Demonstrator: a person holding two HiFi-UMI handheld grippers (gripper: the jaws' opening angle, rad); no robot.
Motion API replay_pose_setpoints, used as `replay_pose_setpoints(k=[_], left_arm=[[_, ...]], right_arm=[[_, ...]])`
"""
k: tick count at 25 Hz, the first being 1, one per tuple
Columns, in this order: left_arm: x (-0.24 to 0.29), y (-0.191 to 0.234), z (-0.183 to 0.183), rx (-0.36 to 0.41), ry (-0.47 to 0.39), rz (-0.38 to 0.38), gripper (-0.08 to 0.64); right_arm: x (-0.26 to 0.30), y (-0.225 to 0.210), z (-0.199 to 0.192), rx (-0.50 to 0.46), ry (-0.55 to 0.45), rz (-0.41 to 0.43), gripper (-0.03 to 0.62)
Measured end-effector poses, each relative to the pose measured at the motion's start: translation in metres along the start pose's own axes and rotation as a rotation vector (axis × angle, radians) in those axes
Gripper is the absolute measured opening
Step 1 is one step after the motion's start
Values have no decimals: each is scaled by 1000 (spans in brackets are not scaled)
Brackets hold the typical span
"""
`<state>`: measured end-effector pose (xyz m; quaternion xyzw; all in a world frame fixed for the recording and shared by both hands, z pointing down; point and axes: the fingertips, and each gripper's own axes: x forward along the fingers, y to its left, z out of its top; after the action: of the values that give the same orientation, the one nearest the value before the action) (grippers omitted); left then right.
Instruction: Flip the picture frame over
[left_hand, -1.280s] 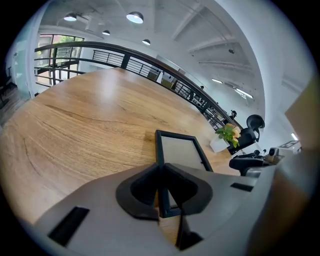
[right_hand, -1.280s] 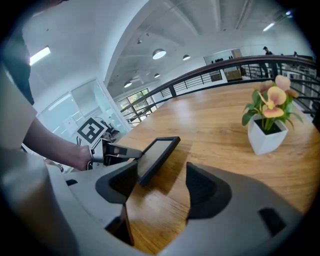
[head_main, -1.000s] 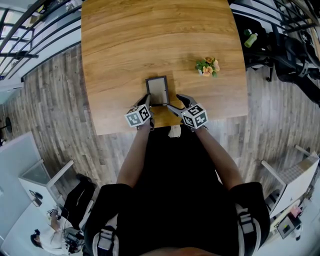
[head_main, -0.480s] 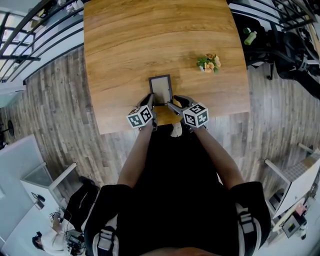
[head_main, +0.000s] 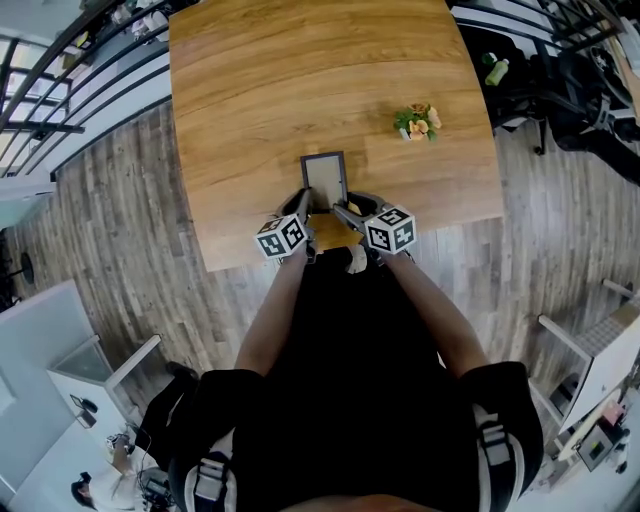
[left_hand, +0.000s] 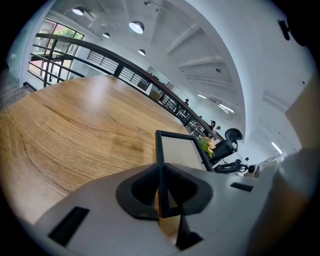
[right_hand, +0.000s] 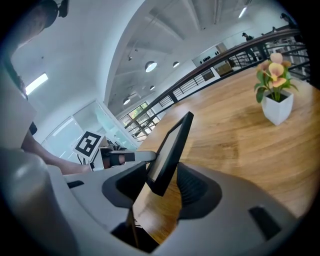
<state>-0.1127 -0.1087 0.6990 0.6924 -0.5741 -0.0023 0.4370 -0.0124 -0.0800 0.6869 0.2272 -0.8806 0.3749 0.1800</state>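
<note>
The black picture frame (head_main: 324, 178) sits near the front edge of the wooden table (head_main: 250, 100), its near end raised off the wood. My left gripper (head_main: 303, 205) is shut on the frame's left edge; in the left gripper view both pads press on the thin black edge (left_hand: 160, 175). My right gripper (head_main: 345, 208) has its jaws around the frame's near right corner (right_hand: 167, 150). Those jaws have just been closing. A gap still shows between the frame and the right pad.
A small white pot of orange flowers (head_main: 418, 122) stands on the table to the right of the frame, also in the right gripper view (right_hand: 276, 97). The table's front edge (head_main: 350, 245) lies just under the grippers. Black chairs (head_main: 580, 90) stand beyond the right side.
My right gripper has moved in to the frame's right corner and its jaws have narrowed around it. The left gripper keeps its hold, and the frame's near end has risen a little.
</note>
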Motion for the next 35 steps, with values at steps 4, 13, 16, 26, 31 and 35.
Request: replay_pose_setpoints(k=[4, 13, 16, 26, 31, 35], left_arm=[[1, -3, 1, 22, 5, -13, 55], [1, -9, -1, 70, 14, -31, 57], [1, -10, -3, 109, 20, -13, 58], [0, -31, 8, 99, 8, -119, 58], [5, -50, 11, 116, 11, -172, 72], [5, -55, 13, 78, 12, -207, 96]], right_arm=[[-2, -3, 4, 63, -40, -11, 137], [-9, -1, 12, 126, -122, -27, 90], [-10, 4, 16, 92, -148, -56, 83], [-13, -9, 27, -58, -119, -174, 76], [-13, -12, 33, -171, -88, -219, 77], [-10, -9, 33, -261, -59, -237, 77]])
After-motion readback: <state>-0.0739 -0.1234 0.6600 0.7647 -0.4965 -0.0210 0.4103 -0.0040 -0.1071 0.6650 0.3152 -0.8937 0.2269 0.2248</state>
